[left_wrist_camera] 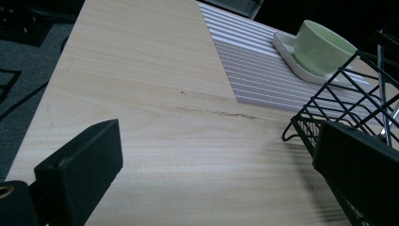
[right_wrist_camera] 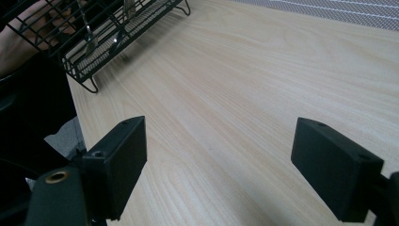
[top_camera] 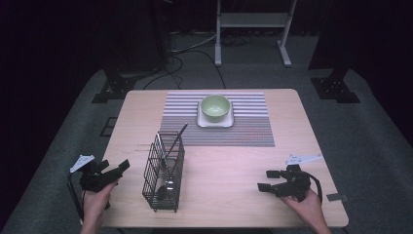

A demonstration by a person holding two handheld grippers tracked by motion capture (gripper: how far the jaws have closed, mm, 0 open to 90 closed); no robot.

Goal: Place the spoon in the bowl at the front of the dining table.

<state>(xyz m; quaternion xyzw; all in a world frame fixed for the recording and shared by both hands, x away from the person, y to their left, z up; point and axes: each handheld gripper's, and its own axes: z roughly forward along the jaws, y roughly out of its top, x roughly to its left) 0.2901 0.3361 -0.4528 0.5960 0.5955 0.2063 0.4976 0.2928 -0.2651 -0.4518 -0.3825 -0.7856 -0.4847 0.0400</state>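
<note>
A black wire basket (top_camera: 164,171) stands upright on the wooden table (top_camera: 229,161) at the front left, holding long-handled utensils (top_camera: 171,146). A green bowl (top_camera: 215,107) sits on a white square plate (top_camera: 214,121) on a striped placemat (top_camera: 243,129) at the back. My left gripper (top_camera: 114,168) rests open at the table's front left edge, beside the basket (left_wrist_camera: 339,113), nothing between its jaws. My right gripper (top_camera: 268,180) is open near the front right, above bare wood, pointing toward the basket (right_wrist_camera: 94,37).
A dark strip (top_camera: 337,197) lies by the table's front right corner. A white metal frame (top_camera: 253,24) and dark stands (top_camera: 336,83) sit on the grey carpet behind the table. Cables (top_camera: 195,48) trail on the floor.
</note>
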